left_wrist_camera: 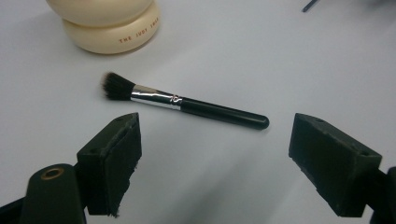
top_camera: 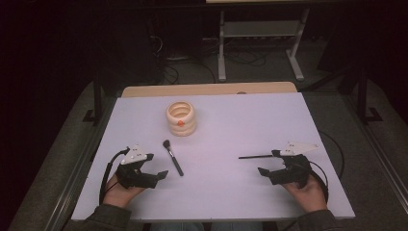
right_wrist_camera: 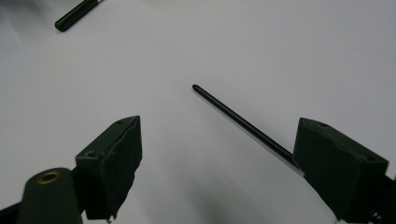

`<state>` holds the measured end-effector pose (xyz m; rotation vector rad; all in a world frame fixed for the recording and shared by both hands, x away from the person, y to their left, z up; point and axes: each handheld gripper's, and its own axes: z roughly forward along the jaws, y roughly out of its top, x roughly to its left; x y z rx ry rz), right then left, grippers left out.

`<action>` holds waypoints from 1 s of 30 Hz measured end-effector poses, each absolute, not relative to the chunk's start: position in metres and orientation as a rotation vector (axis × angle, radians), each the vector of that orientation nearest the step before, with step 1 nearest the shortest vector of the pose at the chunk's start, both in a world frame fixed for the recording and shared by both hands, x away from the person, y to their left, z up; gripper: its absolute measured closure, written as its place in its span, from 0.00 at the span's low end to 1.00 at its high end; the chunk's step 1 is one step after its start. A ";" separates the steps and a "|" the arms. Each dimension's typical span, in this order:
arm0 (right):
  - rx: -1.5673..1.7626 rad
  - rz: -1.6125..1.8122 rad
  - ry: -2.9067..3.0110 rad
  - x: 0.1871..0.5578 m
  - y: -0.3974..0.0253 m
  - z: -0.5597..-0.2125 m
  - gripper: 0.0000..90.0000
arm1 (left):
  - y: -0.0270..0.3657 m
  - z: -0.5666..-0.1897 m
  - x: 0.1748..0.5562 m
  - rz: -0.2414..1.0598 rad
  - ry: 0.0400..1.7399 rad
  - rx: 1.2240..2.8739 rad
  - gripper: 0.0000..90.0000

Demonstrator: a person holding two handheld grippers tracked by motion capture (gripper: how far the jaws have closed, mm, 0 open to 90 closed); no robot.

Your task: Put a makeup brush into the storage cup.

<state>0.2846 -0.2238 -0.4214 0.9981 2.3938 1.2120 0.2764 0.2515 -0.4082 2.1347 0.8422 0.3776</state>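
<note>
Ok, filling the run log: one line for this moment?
left gripper: open | right gripper: open | black makeup brush: on table, untouched

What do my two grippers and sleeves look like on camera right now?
Both are black handheld units. The left gripper and right gripper each carry a pale grey three-cornered plate on top and trail a black cable that loops near the hand. In the gripper views the jaws are blocky black wedges with small holes, and a brass-ringed hole sits at lower left. Dark olive-grey sleeves cover the forearms.

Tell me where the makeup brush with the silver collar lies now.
The makeup brush lies flat on the white table, left of centre in the high view, between the cream ringed holder and the left gripper.
</note>
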 end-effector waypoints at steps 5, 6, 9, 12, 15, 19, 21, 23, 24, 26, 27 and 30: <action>0.987 1.213 2.391 0.284 -0.222 -0.419 0.17 | 0.251 -0.407 0.274 0.384 0.838 2.127 0.19; 1.001 1.221 2.392 0.284 -0.221 -0.418 0.17 | 0.251 -0.407 0.274 0.387 0.834 2.134 0.19; 0.978 1.225 2.392 0.284 -0.219 -0.416 0.17 | 0.250 -0.406 0.273 0.389 0.837 2.125 0.19; 0.978 1.234 2.393 0.285 -0.216 -0.414 0.16 | 0.250 -0.407 0.272 0.387 0.832 2.133 0.19; 0.966 1.243 2.401 0.286 -0.211 -0.412 0.16 | 0.249 -0.407 0.272 0.386 0.829 2.138 0.19; 0.962 1.244 2.420 0.287 -0.205 -0.408 0.15 | 0.249 -0.406 0.272 0.388 0.825 2.136 0.19; 0.951 1.248 2.426 0.288 -0.203 -0.406 0.15 | 0.249 -0.406 0.271 0.388 0.826 2.135 0.19; 0.948 1.240 2.425 0.288 -0.199 -0.402 0.15 | 0.249 -0.405 0.271 0.391 0.824 2.131 0.19; 0.952 1.240 2.423 0.288 -0.197 -0.400 0.15 | 0.249 -0.405 0.271 0.392 0.826 2.128 0.19; 0.938 1.240 2.427 0.288 -0.193 -0.395 0.15 | 0.248 -0.405 0.271 0.396 0.826 2.123 0.19; 0.932 1.234 2.425 0.288 -0.190 -0.393 0.15 | 0.248 -0.405 0.271 0.396 0.828 2.121 0.19; 0.904 1.230 2.436 0.289 -0.183 -0.388 0.15 | 0.248 -0.405 0.271 0.393 0.831 2.114 0.19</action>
